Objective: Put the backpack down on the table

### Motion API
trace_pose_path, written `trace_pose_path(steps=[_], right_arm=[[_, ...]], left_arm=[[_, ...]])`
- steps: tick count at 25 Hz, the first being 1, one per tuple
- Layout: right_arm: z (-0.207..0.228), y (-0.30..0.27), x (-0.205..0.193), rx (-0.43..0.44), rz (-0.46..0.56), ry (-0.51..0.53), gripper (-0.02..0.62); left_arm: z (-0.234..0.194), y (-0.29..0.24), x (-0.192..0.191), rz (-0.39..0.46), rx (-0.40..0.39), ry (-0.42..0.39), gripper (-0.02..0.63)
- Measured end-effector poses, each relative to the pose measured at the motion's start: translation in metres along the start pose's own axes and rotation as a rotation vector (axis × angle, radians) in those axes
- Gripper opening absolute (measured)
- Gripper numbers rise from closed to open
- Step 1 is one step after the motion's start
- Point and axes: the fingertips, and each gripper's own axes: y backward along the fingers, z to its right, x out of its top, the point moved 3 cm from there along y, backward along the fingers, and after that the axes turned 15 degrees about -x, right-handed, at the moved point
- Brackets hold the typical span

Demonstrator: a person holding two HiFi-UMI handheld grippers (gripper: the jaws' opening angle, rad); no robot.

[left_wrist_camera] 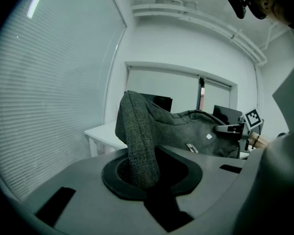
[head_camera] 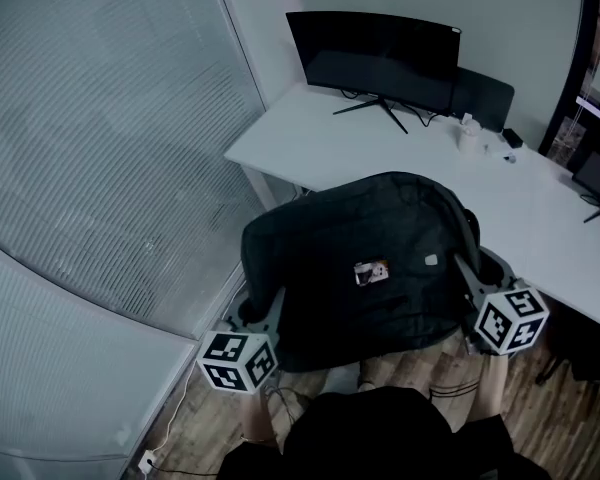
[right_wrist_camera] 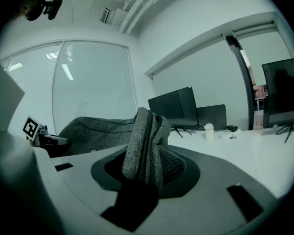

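Observation:
A dark grey backpack (head_camera: 365, 263) hangs in the air between my two grippers, in front of the white table (head_camera: 400, 158). My left gripper (head_camera: 252, 313) is shut on a fold of the backpack's left side, and that fold (left_wrist_camera: 139, 146) rises straight out of its jaws. My right gripper (head_camera: 472, 273) is shut on the bunched fabric and mesh of the right side (right_wrist_camera: 146, 148). The backpack's far edge reaches over the table's near edge. In the left gripper view the grey backpack (left_wrist_camera: 196, 133) stretches across to the right gripper's marker cube (left_wrist_camera: 253, 117).
On the table stand a dark monitor (head_camera: 375, 53), a second screen (head_camera: 598, 178) at the right edge, a small white bottle (head_camera: 468, 130) and some small items. A window with blinds (head_camera: 90, 128) fills the left. A cable (head_camera: 180, 408) lies on the wooden floor.

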Motion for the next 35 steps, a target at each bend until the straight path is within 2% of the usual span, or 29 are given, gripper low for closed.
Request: trace_pose_path(steps=[5,13,27,35], right_arm=[[-0.008,-0.026,0.0,0.017,-0.012,0.003,0.135],[-0.025,-0.089,0.012,0.03,-0.029,0.011,0.135],[-0.056,-0.203,0.054,0.021,-0.013,-0.009,0.135],[-0.066,-0.248,0.079,0.031,0.04,-0.021,0.135]], left_arm=[[-0.021,-0.007,-0.002,0.0,0.015,0.018,0.08],[-0.078,-0.036,0.008,0.003,0.02,0.048,0.08],[-0.189,-0.095,0.061,0.008,-0.015,0.047,0.08],[-0.23,-0.117,0.092,0.033,-0.029,0.008,0.08]])
